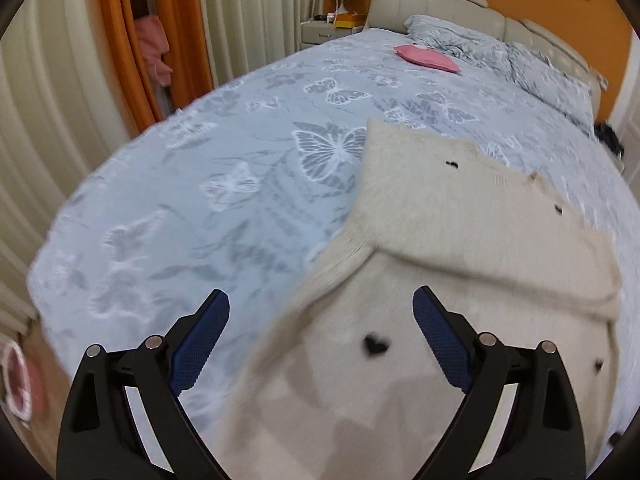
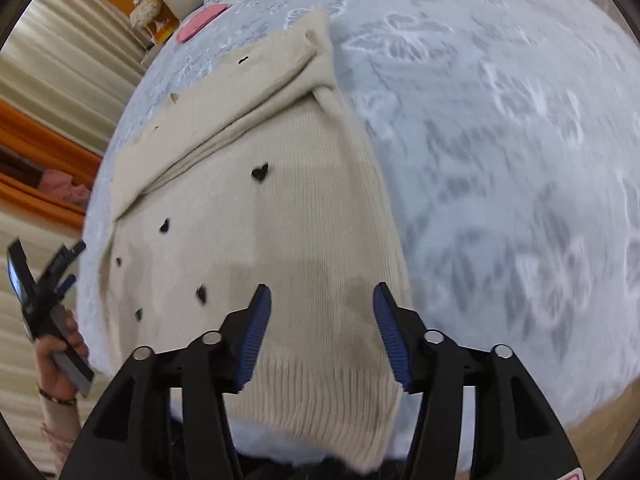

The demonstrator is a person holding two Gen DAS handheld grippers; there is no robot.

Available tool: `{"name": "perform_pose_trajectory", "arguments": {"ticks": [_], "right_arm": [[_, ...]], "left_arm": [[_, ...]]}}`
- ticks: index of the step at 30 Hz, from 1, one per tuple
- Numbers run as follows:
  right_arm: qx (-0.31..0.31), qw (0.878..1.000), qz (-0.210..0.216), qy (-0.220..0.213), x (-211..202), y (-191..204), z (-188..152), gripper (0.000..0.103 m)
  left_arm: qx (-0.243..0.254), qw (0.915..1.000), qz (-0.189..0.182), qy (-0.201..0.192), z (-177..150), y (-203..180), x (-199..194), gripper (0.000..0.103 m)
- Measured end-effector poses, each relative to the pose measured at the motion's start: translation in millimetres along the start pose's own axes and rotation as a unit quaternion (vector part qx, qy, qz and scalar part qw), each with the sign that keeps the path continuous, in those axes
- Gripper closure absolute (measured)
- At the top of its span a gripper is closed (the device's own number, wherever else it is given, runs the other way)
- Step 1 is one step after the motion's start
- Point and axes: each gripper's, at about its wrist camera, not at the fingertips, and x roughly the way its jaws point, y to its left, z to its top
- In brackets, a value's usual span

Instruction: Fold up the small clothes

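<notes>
Both blue-padded jaws of the right hand-held gripper point(image 2: 322, 330) are standing apart, gripping nothing, over the cream sweater point(image 2: 256, 240) lying partly folded on the butterfly-print bed point(image 2: 500, 160), while the left hand-held gripper point(image 1: 320, 340) is hovering open above it.

We see the sweater point(image 1: 460, 280) lying on the bed point(image 1: 200, 200), toward its near edge; a sleeve is folded across its body; the small cushion point(image 1: 426, 57) sits at twelve o'clock, before the pillows point(image 1: 500, 52).
</notes>
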Motion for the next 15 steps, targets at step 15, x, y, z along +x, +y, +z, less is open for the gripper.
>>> {"name": "perform_pose_trajectory", "arguments": {"ticks": [15], "right_arm": [[-0.005,0.998,-0.006,0.064,32.7,4.9,-43.4,0.03]], "left_arm": [[-0.062,0.9601,-0.145,0.231,-97.7,77.7,6.4,0.011]]}}
